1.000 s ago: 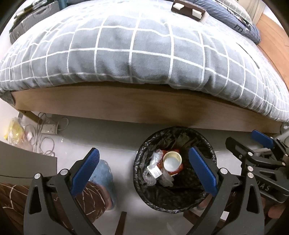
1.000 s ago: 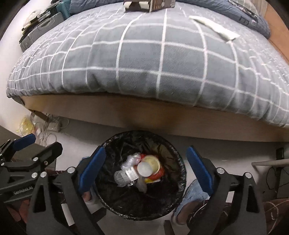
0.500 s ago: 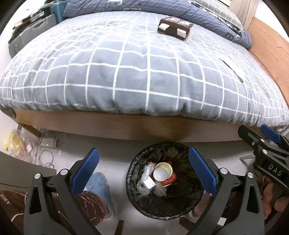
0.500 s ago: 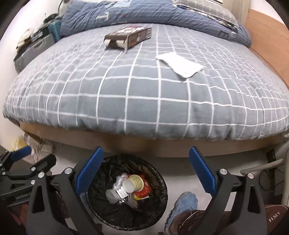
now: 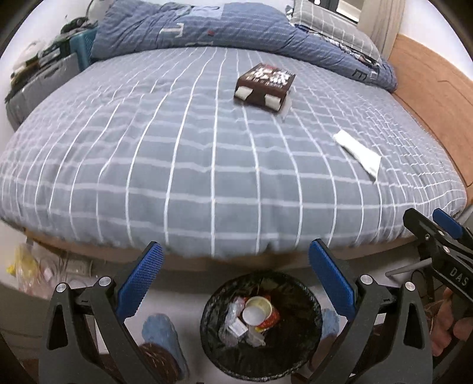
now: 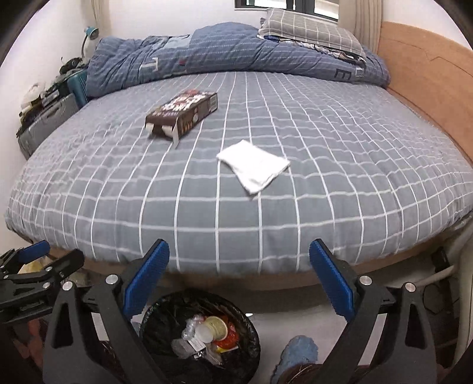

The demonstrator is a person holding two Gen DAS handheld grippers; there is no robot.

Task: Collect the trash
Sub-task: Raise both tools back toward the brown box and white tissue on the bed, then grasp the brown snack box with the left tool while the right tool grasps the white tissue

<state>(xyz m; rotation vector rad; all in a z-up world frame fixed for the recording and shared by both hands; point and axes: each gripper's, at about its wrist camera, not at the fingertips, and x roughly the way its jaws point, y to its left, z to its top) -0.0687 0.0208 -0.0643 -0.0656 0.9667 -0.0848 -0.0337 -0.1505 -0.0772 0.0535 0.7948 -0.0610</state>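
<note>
In the left wrist view, the left gripper (image 5: 235, 277) is being held with its blue-padded fingers spread wide and nothing between them, low in the frame above a black-lined trash bin (image 5: 310, 298) that is sitting at the bottom centre. Inside the bin, a paper cup (image 5: 256, 310) and a crumpled plastic bottle (image 5: 233, 322) are lying among other wrappers. Above the bin, most of the frame is being filled by a bed covered in a grey checked sheet (image 5: 177, 147). A brown box (image 5: 264, 84) with open end flaps is lying on the sheet in the upper centre, and a white tissue (image 5: 357, 152) is lying flat toward the right, well apart from the box. At the right edge the other gripper's black frame is being seen, gripped by a hand (image 5: 446, 328).

In the right wrist view, the right gripper (image 6: 239, 280) is likewise being held wide open and empty, at the bottom of the frame. The trash bin (image 6: 153, 322) is showing at the lower left of centre, partly behind the left finger (image 6: 146, 277). The brown box (image 6: 183, 113) is lying in the upper left of the sheet (image 6: 325, 192) and the white tissue (image 6: 254, 167) near the centre. A folded blue quilt (image 6: 230, 56) is being seen across the top, a grey pillow (image 6: 310, 28) resting on it.
</note>
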